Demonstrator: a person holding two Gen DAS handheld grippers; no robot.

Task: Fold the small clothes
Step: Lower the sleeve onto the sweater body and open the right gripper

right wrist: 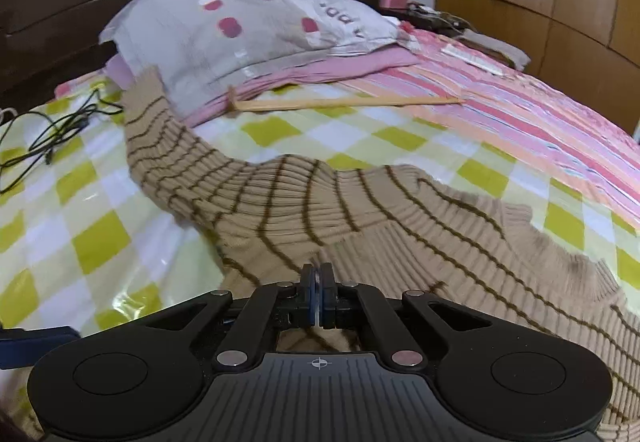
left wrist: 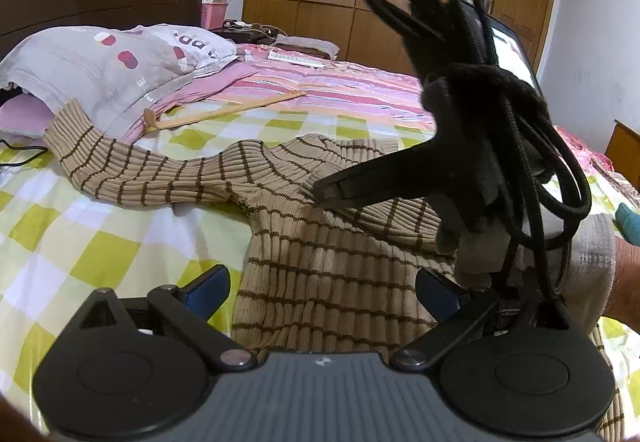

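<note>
Sweater (right wrist: 304,210), tan ribbed knit, brown stripes

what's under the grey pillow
The pillow lies on a pink cloth, and the cuff end of the sweater sleeve reaches its front edge. Whether the sleeve runs under it is hidden.

Each gripper, the left gripper (left wrist: 322,288) and the right gripper (right wrist: 319,296), has a ribbed grey body with a small crosshair mark, black linkage arms on silver pivots and blue finger pads (left wrist: 208,292). Looped black braided cables (left wrist: 560,178) hang on the right one, by a pale waffle-knit cuff (left wrist: 592,262).
</note>
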